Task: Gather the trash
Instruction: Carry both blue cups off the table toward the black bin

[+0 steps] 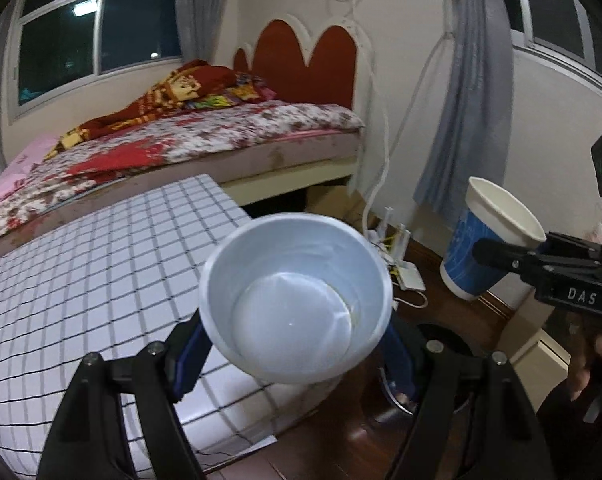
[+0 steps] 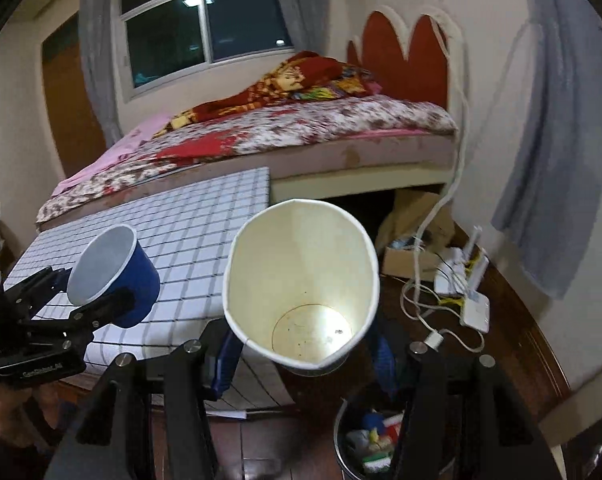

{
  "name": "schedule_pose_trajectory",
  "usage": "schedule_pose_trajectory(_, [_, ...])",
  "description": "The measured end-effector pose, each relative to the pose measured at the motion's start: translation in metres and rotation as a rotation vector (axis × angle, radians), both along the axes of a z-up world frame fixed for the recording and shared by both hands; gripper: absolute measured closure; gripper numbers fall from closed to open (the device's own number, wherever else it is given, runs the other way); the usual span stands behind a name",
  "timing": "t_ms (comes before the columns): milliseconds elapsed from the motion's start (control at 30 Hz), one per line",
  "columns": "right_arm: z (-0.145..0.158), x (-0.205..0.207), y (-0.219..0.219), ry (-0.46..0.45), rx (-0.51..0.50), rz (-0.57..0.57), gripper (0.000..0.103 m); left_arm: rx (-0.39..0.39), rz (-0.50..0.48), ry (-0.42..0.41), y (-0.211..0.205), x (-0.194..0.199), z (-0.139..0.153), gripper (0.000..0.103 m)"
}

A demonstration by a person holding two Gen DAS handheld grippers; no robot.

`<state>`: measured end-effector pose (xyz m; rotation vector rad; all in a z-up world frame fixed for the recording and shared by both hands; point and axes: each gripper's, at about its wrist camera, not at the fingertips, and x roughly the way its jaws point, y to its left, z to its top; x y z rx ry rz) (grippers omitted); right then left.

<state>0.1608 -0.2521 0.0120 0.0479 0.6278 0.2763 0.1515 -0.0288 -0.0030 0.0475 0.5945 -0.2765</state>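
While gripped, tall cup [image 2: 301,280] tilts, mouth toward camera.

The left tongs [image 1: 297,344] grip a short cup [image 1: 297,300] above the near edge of the desk [image 1: 101,264]. To their right, the right tongs [image 2: 301,344] hold a tall cup [image 2: 301,280] over a trash bin [image 2: 341,436] on the floor. Beyond the desk lies the bed [image 1: 221,136]; right of it, cables [image 2: 421,304] trail on the floor.
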Motion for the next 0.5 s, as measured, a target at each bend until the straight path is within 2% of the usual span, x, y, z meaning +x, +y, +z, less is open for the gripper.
schedule_pose_trajectory(267, [-0.016,-0.015,-0.043,0.039,-0.001,-0.096,0.045,-0.012,-0.109,0.034,-0.047,-0.001,-0.015,0.027])
schedule_pose_trajectory(500, [-0.034,-0.023,-0.074,0.074,0.003,-0.151,0.045,-0.017,-0.157,0.074,-0.075,0.0,-0.032,0.026])
